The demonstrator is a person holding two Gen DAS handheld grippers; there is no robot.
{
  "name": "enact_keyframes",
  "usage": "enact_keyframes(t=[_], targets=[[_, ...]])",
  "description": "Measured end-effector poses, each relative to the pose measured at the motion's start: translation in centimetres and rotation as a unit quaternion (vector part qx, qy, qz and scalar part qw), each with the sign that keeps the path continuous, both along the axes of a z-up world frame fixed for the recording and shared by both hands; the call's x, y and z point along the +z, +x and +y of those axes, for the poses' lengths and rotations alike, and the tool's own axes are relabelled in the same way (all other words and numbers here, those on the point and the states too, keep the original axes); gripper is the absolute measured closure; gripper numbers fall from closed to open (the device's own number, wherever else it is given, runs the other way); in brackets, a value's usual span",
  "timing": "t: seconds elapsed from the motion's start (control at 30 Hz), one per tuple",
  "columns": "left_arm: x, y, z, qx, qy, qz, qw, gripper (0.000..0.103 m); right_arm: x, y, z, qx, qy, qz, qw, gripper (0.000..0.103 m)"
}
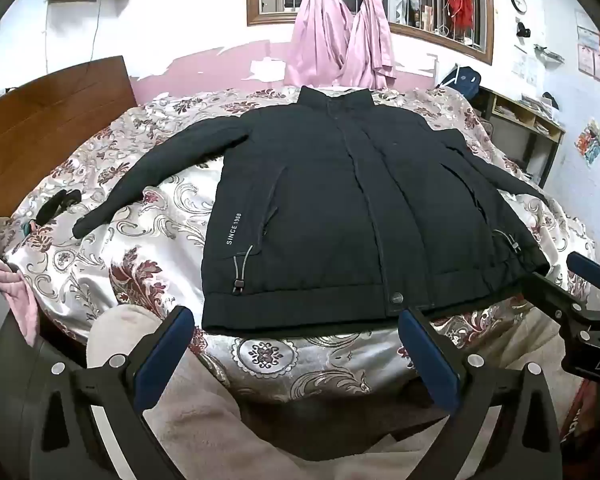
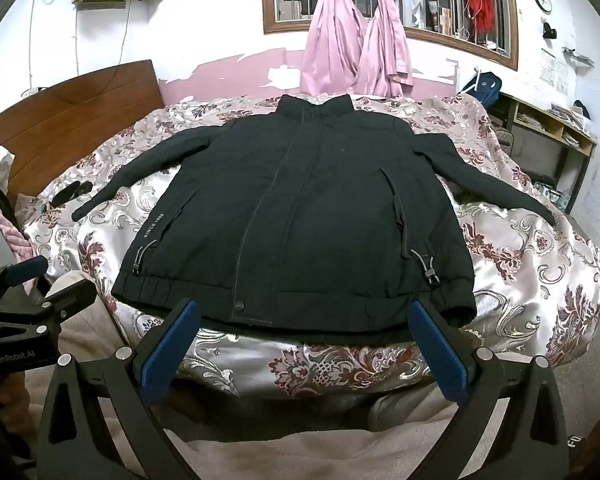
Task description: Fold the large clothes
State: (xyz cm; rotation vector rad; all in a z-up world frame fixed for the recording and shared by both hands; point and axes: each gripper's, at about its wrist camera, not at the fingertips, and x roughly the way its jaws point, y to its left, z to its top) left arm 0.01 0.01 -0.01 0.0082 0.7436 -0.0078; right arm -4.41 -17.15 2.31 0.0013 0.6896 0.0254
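A black zip-up jacket [image 1: 340, 208] [image 2: 300, 216] lies flat and face up on the bed, collar toward the far wall, both sleeves spread out to the sides, hem nearest me. My left gripper [image 1: 296, 320] hangs open just short of the hem, toward its left half, with nothing between the blue pads [image 1: 164, 352]. My right gripper [image 2: 304, 312] is likewise open in front of the hem, toward its right half, blue pads [image 2: 444, 352] bare. Each gripper shows at the edge of the other's view: the right gripper [image 1: 588, 304] and the left gripper [image 2: 28, 300].
The bed carries a shiny floral cover [image 1: 140, 248] [image 2: 532, 264]. A wooden headboard [image 1: 48, 120] stands at the left, a shelf unit [image 2: 548, 136] at the right. Small dark items [image 1: 56, 204] lie beyond the left sleeve's cuff. A person's pale fleece-clad legs [image 1: 204, 420] are below the grippers.
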Motion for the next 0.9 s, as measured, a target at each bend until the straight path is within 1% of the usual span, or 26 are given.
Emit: enact_keyframes(t=[0.9], targets=[[0.01, -0.01, -0.01, 0.000, 0.000, -0.002, 1.0000, 0.000, 0.05, -0.09, 0.10, 0.000, 0.001, -0.001, 1.000, 0.001]])
